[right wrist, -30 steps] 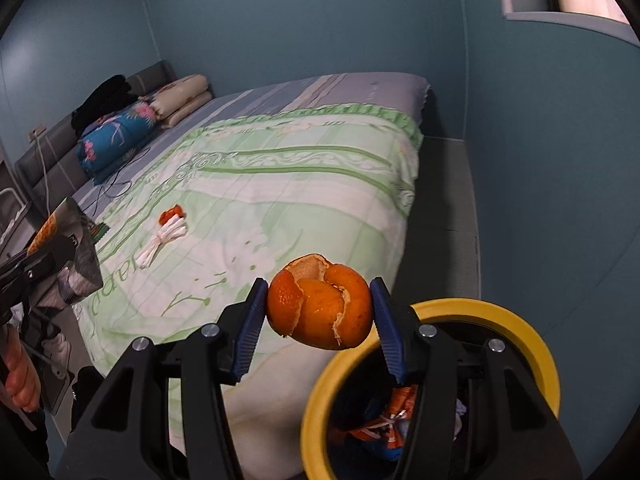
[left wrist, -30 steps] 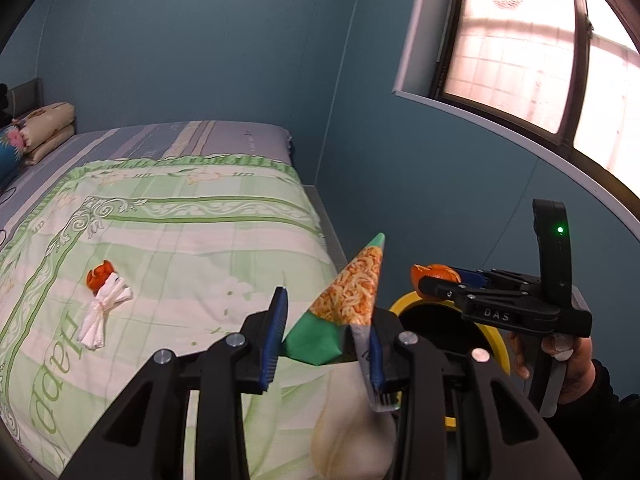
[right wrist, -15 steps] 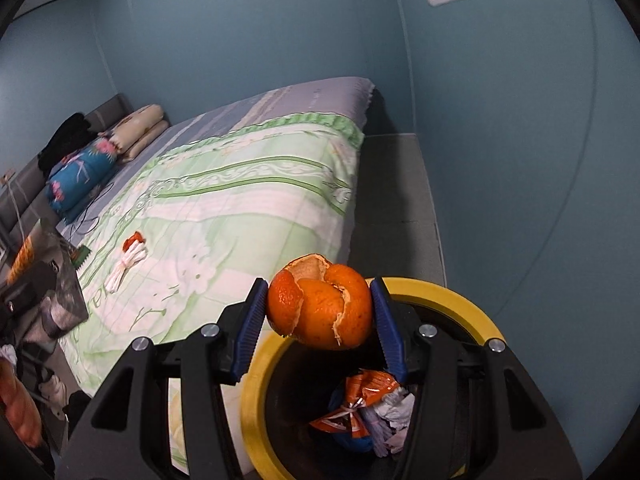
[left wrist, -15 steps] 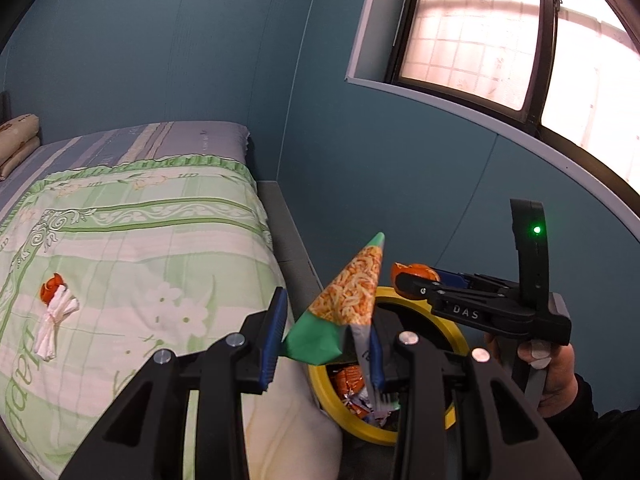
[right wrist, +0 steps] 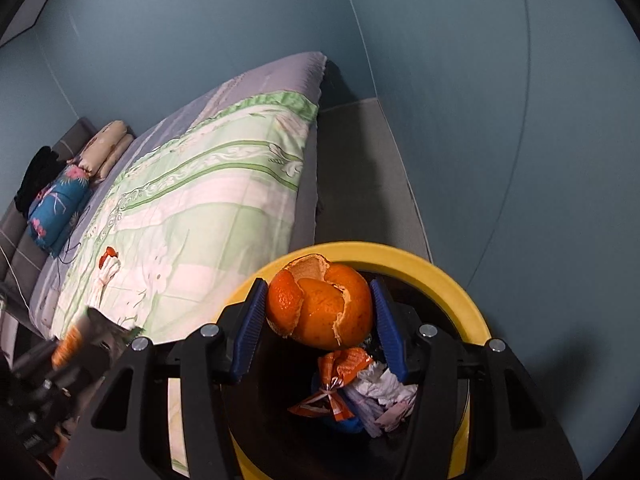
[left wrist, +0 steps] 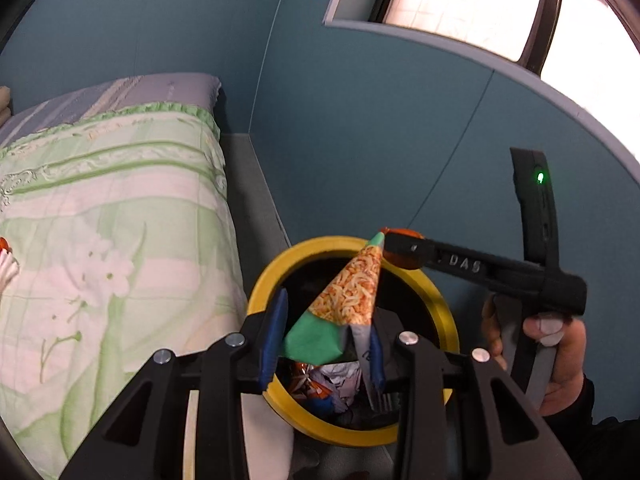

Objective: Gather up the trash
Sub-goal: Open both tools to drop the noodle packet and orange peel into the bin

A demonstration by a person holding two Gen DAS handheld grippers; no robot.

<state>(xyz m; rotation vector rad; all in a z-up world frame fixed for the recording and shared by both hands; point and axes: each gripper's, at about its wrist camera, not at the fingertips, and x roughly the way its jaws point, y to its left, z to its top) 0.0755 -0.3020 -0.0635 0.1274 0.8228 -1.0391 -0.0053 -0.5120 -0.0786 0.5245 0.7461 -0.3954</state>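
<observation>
1. Below both of your claws stands the yellow-rimmed bin (right wrist: 460, 288), black inside. It already holds an orange wrapper (right wrist: 336, 376), crumpled pale paper (right wrist: 380, 392) and something blue under them.
2. Your left gripper (left wrist: 324, 336) is pinching a noodle packet (left wrist: 344, 304) folded to a cone, green at its base and printed with noodles toward the tip. The packet hangs over the bin's mouth, its tip pointing away from you and reaching your other claw.
3. Your right gripper (right wrist: 320, 316) is clamped on an orange peel (right wrist: 320, 304), a split, hollow shell held between the blue pads (right wrist: 252, 320), directly above the trash in the bin.
4. In the left wrist view, your right hand (left wrist: 560, 360) sits to the right of the left claw, wrapped around the handle, with a green light lit on the upright part above it.
5. To the left of both claws is the bed (right wrist: 208, 208), under a green-and-white flowered cover. On it, well away from the bin, lie a white tissue twist (right wrist: 102, 284) and a small orange scrap (right wrist: 108, 256) touching its far end. Pillows (right wrist: 60, 208) are stacked at the far end.
6. Teal walls rise beyond the bin, a grey floor strip (right wrist: 360, 184) runs between bed and wall, and a window (left wrist: 480, 4) glows up to the right.
7. The letters "DAS" (left wrist: 464, 263) show on the side of your right claw.
</observation>
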